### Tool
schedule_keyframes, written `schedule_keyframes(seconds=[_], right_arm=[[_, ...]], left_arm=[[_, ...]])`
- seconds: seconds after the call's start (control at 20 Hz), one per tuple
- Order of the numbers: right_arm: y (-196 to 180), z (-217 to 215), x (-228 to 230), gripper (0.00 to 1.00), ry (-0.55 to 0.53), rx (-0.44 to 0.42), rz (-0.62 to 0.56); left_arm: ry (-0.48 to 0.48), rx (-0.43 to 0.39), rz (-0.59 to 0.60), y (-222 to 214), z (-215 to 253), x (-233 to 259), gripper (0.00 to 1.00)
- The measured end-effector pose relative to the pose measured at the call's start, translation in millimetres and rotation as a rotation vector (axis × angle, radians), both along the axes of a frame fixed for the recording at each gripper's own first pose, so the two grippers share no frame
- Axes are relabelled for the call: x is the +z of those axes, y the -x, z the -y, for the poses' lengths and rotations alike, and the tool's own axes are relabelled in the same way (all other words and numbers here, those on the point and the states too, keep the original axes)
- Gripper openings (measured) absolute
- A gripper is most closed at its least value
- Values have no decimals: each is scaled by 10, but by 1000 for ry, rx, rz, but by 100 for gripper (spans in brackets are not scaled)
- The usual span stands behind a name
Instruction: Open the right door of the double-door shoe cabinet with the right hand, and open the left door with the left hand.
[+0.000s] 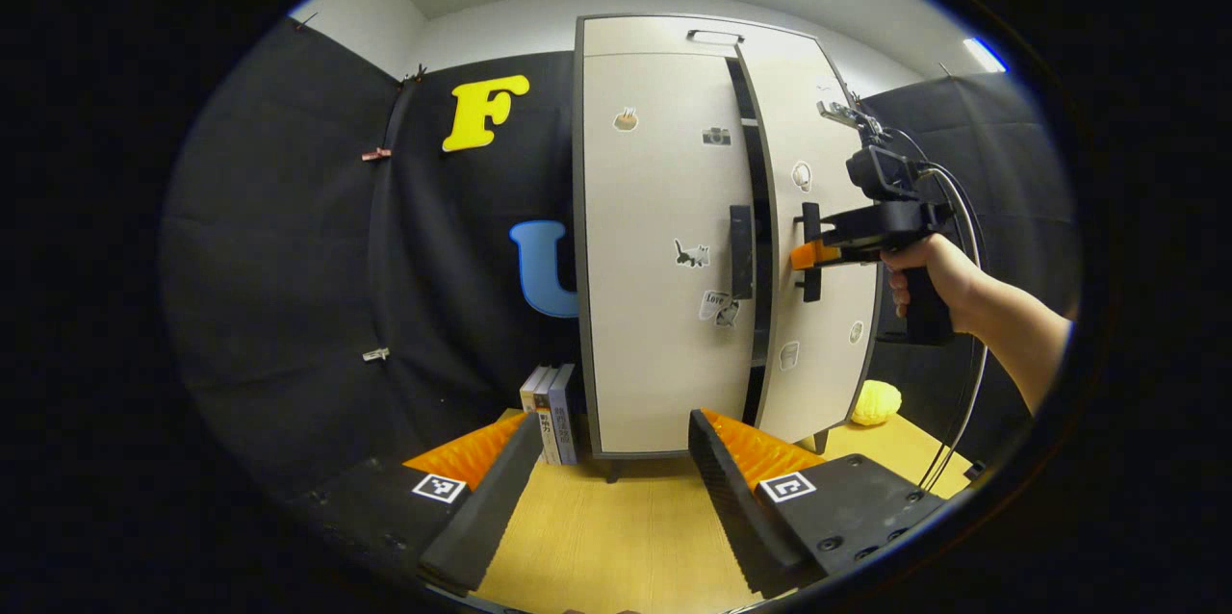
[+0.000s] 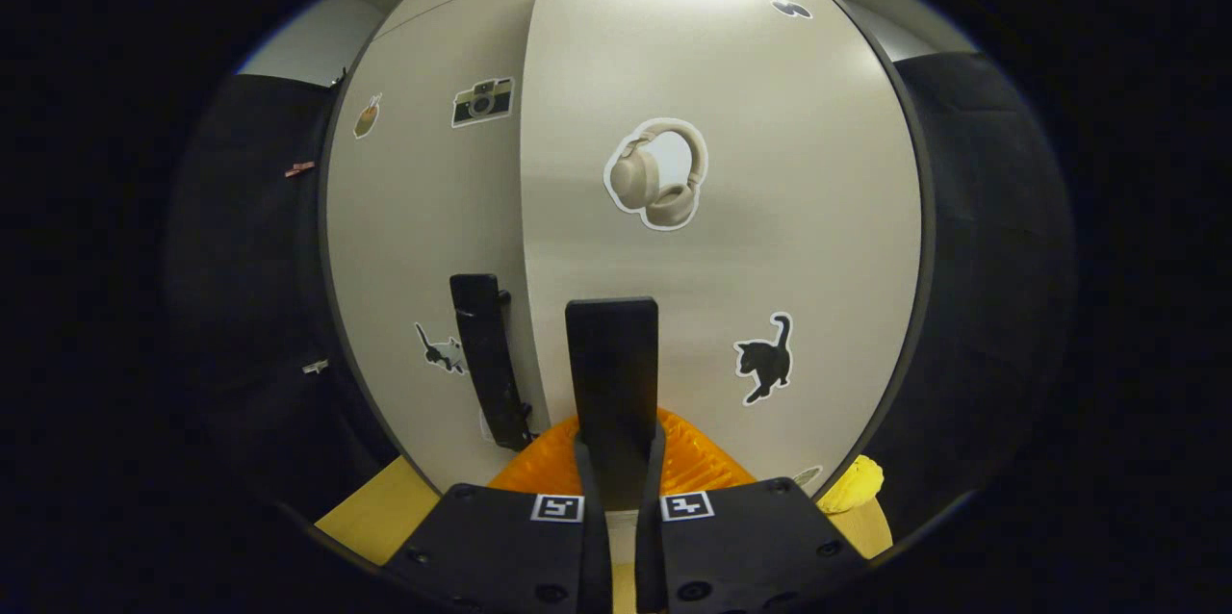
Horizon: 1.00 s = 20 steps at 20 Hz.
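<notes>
The pale double-door shoe cabinet (image 1: 654,325) stands on the wooden table straight ahead in the left gripper view. Its left door (image 1: 645,210) is closed, with a black vertical handle (image 1: 741,251). The right door (image 1: 828,345) is swung slightly out, leaving a dark gap between the doors. A hand holds my right gripper (image 1: 807,255), which is shut on the right door's black handle (image 1: 811,282). In the right gripper view that handle (image 2: 612,354) stands between the fingers of the right gripper (image 2: 616,460), and the left handle (image 2: 486,359) is beside it. My left gripper (image 1: 616,489) is open, well short of the cabinet.
A few books (image 1: 551,426) stand upright against the cabinet's left side. A yellow bumpy object (image 1: 876,402) lies on the table (image 1: 616,537) at the cabinet's right, also seen as the yellow object (image 2: 852,484). Black cloth walls close in both sides.
</notes>
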State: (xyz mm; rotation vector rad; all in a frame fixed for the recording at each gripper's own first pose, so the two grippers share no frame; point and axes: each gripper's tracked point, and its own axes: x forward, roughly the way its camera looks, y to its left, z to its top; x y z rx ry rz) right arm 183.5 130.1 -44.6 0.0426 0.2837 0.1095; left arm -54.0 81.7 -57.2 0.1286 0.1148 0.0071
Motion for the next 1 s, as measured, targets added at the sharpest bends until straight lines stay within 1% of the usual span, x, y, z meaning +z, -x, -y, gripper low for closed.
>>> schedule_keyframes(seconds=[0.25,0.55,0.75,1.0], right_arm=[[198,89,70,14,-26,85,21],[395,234,122,14,-49,144,34],[516,390,158,13,-70,141,35],[721,605,175,13,-67,123,51]], left_arm=[[50,57,25,270,401,123,95],[15,127,36,664,730,137,95],[49,153,27,895,911,68,95],[99,162,17,1015,1034,35,95]])
